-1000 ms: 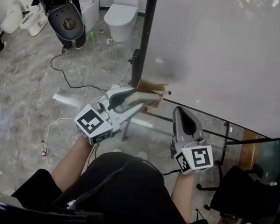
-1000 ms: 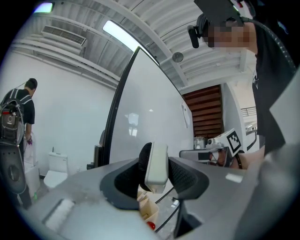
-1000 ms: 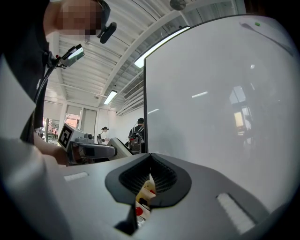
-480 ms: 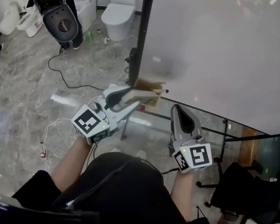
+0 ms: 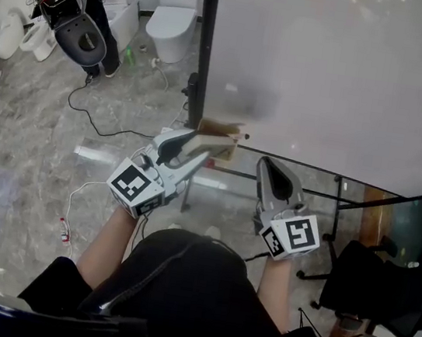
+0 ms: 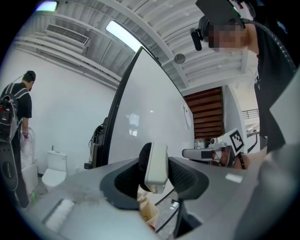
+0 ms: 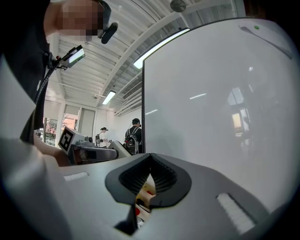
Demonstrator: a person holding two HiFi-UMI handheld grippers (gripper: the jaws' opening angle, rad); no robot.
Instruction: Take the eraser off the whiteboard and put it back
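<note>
Left claw (image 6: 159, 171) is clamping eraser (image 6: 156, 161) | right claw (image 7: 150, 180) is hanging closed, empty | step: likely returning eraser | next: pressing it flat onto whiteboard (image 5: 328, 71)

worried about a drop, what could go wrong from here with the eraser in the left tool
The left tool is shut on the eraser, which sticks out past the jaws, so pressing it to the whiteboard might twist it loose. The tool sits near the board's black frame; the eraser could land on the frame rather than the face.
</note>
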